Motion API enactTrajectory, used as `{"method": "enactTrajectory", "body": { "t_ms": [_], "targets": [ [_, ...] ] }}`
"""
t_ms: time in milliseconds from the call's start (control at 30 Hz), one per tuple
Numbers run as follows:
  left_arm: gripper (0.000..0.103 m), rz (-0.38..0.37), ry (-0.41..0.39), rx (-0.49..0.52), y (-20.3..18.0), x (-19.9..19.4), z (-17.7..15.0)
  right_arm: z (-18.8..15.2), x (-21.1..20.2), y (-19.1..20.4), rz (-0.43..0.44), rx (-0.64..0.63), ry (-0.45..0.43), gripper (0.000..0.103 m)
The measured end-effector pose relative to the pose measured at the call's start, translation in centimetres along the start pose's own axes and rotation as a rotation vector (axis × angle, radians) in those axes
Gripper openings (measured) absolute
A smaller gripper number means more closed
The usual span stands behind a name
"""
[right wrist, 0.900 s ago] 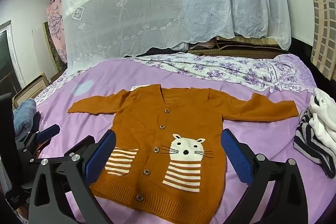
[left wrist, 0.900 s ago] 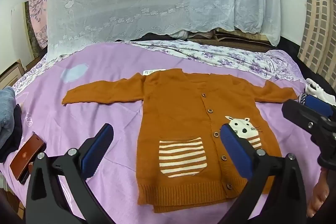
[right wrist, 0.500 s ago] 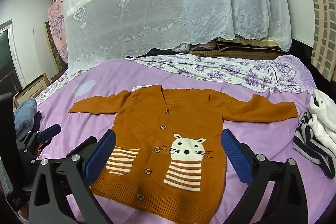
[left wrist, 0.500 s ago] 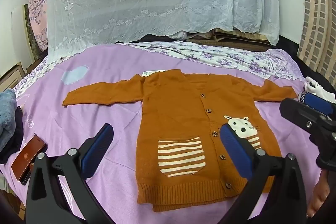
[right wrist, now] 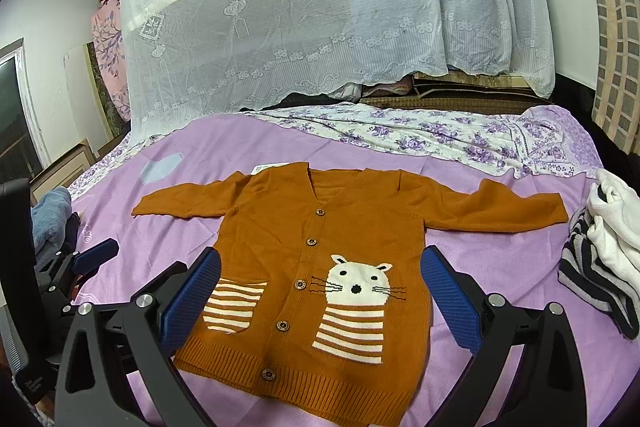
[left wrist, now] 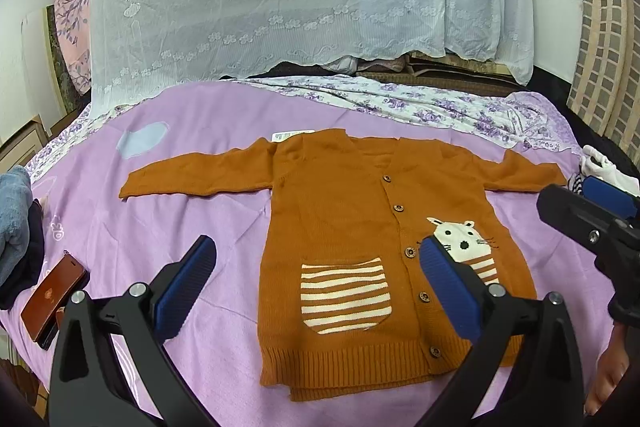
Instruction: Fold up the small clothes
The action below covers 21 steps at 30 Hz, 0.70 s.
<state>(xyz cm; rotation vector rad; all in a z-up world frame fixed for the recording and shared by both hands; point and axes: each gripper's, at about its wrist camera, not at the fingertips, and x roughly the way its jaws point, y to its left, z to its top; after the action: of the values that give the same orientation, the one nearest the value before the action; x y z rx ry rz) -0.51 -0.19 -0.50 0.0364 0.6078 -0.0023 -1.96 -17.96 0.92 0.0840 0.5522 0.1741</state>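
A small orange knitted cardigan (left wrist: 340,211) (right wrist: 320,239) lies flat and buttoned on the purple bedspread (left wrist: 180,195), sleeves spread to both sides, with striped pockets and a white cat face. My left gripper (left wrist: 316,267) hovers open above its lower left half, nothing between the blue pads. Over the cardigan's hem my right gripper (right wrist: 320,283) also stands open and empty. Each gripper shows at the edge of the other's view: the right one (left wrist: 596,211), the left one (right wrist: 86,261).
A heap of white and striped clothes (right wrist: 604,251) lies at the right edge of the bed. A blue towel (left wrist: 14,211) and a brown phone case (left wrist: 52,295) sit at the left. A floral sheet (right wrist: 420,135) and a lace-draped pile (right wrist: 320,7) fill the back.
Both views have shifted only slightly; the cardigan lies as before and both grippers stay wide open.
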Motion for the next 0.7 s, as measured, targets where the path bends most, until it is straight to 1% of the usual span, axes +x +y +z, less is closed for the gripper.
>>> {"method": "enactTrajectory", "body": {
  "t_ms": [700],
  "targets": [
    [0.099,-0.001,0.004,0.0,0.09,0.1,-0.1,0.07,-0.14,-0.03,0.002,0.001,-0.001,0.1]
  ]
}}
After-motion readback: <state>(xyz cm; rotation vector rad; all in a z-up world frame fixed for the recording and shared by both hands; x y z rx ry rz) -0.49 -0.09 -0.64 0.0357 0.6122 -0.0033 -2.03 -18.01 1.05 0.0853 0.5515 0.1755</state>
